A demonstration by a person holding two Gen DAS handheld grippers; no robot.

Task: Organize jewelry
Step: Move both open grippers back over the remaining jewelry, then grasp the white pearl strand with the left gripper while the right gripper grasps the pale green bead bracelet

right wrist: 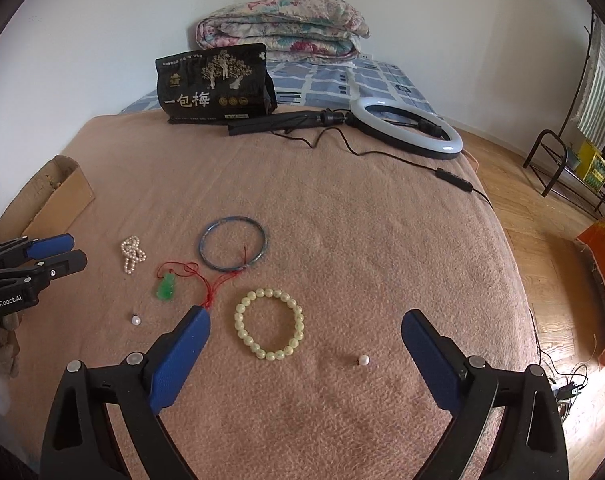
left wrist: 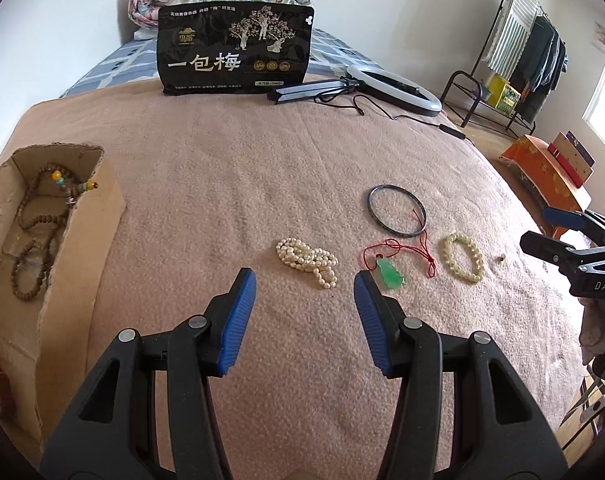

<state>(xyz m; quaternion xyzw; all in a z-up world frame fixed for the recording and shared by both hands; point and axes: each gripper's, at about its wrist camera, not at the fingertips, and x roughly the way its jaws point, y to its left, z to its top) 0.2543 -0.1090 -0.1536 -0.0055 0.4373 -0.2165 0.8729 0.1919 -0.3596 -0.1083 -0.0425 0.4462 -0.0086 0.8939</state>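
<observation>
Jewelry laid out on a bed, both hand-held grippers held open above it.

"一包梅" is read on the black pouch (left wrist: 236, 51). The pearl strand (left wrist: 308, 262) lies just ahead of the empty left hand-held gripper (left wrist: 305, 284); the pale bead bracelet (right wrist: 269, 324) lies between the right hand-held gripper's (right wrist: 306, 326) fingers. Wooden beads (left wrist: 38, 232) are kept in the cardboard box (left wrist: 82, 236).

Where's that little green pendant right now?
The green pendant lies on the pink blanket, on its red cord, between the pearl strand and the pale bead bracelet, just ahead of the left gripper.
</observation>
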